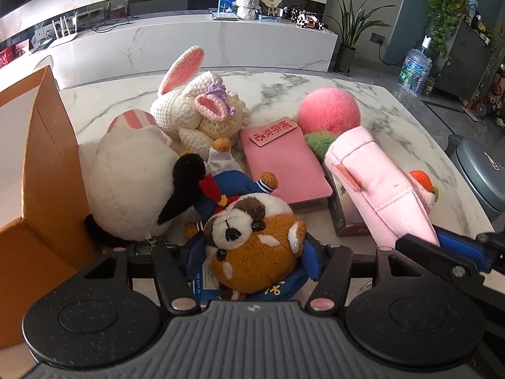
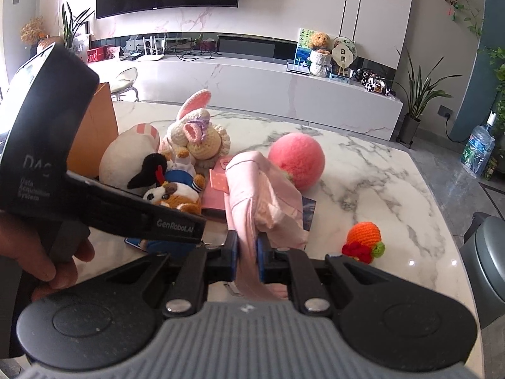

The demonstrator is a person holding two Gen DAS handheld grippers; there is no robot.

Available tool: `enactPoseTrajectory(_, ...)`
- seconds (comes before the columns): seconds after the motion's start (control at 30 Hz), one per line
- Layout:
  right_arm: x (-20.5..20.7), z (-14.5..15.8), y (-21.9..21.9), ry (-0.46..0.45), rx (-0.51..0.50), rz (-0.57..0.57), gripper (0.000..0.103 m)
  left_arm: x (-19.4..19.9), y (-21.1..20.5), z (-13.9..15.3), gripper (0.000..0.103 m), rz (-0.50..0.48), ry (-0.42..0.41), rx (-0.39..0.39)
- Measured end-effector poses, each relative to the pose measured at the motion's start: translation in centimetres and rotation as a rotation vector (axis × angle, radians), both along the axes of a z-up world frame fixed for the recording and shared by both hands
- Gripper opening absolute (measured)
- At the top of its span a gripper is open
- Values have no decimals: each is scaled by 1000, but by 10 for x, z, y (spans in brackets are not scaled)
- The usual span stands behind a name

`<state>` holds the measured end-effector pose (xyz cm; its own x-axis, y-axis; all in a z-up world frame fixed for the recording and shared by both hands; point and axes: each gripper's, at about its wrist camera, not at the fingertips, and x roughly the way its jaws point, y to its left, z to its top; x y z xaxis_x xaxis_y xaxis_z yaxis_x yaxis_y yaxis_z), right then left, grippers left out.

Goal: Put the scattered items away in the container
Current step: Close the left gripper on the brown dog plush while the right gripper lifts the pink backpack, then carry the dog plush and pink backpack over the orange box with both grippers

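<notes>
A brown-and-white plush dog (image 1: 252,240) in a blue sailor suit sits between the fingers of my left gripper (image 1: 252,255), which is shut on it. Just to its left is the open orange cardboard box (image 1: 47,164), whose far corner also shows in the right wrist view (image 2: 98,126). My right gripper (image 2: 247,252) is shut on a pink fabric pouch (image 2: 262,189). That pouch (image 1: 378,189) slants up from the lower right in the left wrist view. The plush dog (image 2: 173,195) appears there beside the left gripper's black housing (image 2: 47,145).
On the marble table (image 2: 378,173) lie a white plush (image 1: 132,173), a crochet bunny (image 1: 202,107), a pink notebook (image 1: 281,161), a pink peach plush (image 1: 328,110), a small carton (image 1: 347,214) and a crochet carrot (image 2: 363,237). A grey bin (image 2: 492,252) stands beyond the right edge. A hand (image 2: 47,259) holds the left gripper.
</notes>
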<state>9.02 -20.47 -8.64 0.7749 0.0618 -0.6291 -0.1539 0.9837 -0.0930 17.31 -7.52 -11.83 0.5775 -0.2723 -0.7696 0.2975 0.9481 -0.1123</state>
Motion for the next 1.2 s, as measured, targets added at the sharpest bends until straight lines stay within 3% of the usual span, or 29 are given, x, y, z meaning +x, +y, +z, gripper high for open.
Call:
enactPoseTrajectory(0.27,-21,23,5,-51,4,0,9,-46,9,29,70,-69,-39,-11)
enactPoseTrajectory(0.53,-43,46,10,-102,8,1,9,-80,27,69,70,-67,-120,-35)
enactPoseTrajectory(0.8,-64,80,37,-179,30,75,9,-106,68,114,70,20,-213,-28)
enactPoseTrajectory(1.2,-57,128,121,-307,44,280,9,-100,154,158,70,201,-284,1)
